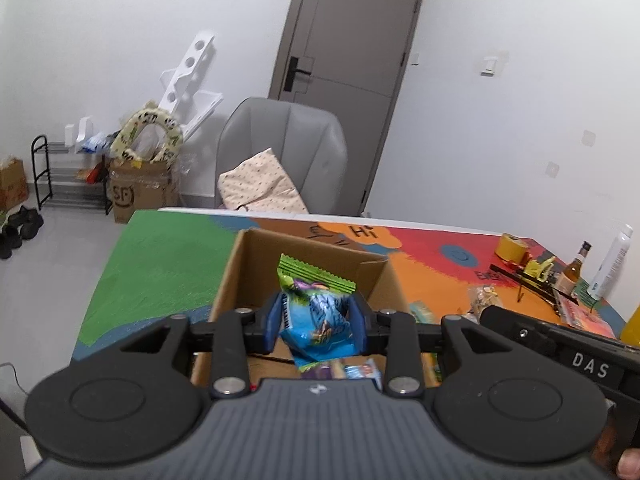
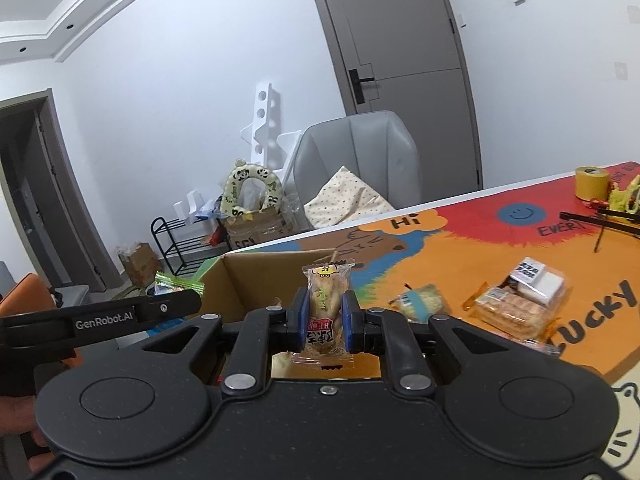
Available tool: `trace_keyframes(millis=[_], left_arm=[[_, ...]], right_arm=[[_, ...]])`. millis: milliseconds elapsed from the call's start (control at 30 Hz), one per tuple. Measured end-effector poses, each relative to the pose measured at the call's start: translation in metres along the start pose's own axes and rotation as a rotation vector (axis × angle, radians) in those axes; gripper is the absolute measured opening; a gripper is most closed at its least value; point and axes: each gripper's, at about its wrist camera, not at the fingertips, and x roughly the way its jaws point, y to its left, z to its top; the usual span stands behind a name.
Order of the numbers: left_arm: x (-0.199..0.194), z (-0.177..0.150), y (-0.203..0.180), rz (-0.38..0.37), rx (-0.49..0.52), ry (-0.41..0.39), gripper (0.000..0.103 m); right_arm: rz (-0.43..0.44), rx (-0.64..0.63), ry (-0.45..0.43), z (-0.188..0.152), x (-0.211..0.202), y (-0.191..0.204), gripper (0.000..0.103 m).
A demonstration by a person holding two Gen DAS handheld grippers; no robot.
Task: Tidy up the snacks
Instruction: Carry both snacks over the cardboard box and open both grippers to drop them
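My left gripper (image 1: 318, 322) is shut on a blue and green snack packet (image 1: 316, 312), held over the open cardboard box (image 1: 248, 264) on the colourful table. A few packets (image 1: 352, 370) lie on the box floor below it. My right gripper (image 2: 325, 320) is shut on a clear-wrapped snack with a red label (image 2: 326, 312), held above the near side of the same cardboard box (image 2: 256, 276). The left gripper's body (image 2: 120, 318) shows at the left of the right wrist view, with the green packet end (image 2: 176, 282) above it.
Loose snack packs (image 2: 516, 304) and a small wrapped one (image 2: 422, 300) lie on the orange table mat to the right. Yellow tape roll (image 2: 592, 183), a bottle (image 1: 574, 272) and a white spray can (image 1: 612, 262) stand at the far right. A grey chair (image 1: 288, 152) sits behind the table.
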Motion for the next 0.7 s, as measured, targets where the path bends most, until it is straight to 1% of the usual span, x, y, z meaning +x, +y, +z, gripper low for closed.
trace_keyframes(millis=[100, 133, 167, 300, 433, 600, 700], left_arm=[[0.002, 0.001, 0.009, 0.018, -0.013, 0.006, 0.045], [0.002, 0.001, 0.013, 0.018, -0.026, 0.010, 0.052], [0.002, 0.001, 0.017, 0.018, -0.038, 0.010, 0.056], [-0.001, 0.004, 0.027, 0.032, -0.043, -0.001, 0.061], [-0.003, 0.006, 0.034, 0.043, -0.051, -0.005, 0.069], [-0.004, 0.007, 0.043, 0.046, -0.064, -0.003, 0.071], [-0.006, 0.007, 0.049, 0.057, -0.080, -0.004, 0.075]], right_arm=[[0.007, -0.010, 0.002, 0.002, 0.006, 0.008, 0.015], [0.012, -0.015, 0.004, 0.003, 0.008, 0.011, 0.015], [0.016, -0.018, 0.007, 0.004, 0.010, 0.014, 0.015], [0.035, -0.026, 0.015, 0.006, 0.020, 0.026, 0.015], [0.061, -0.034, 0.035, 0.006, 0.030, 0.037, 0.015], [0.101, -0.043, 0.056, 0.005, 0.040, 0.051, 0.015], [0.123, -0.042, 0.072, 0.004, 0.044, 0.057, 0.016]])
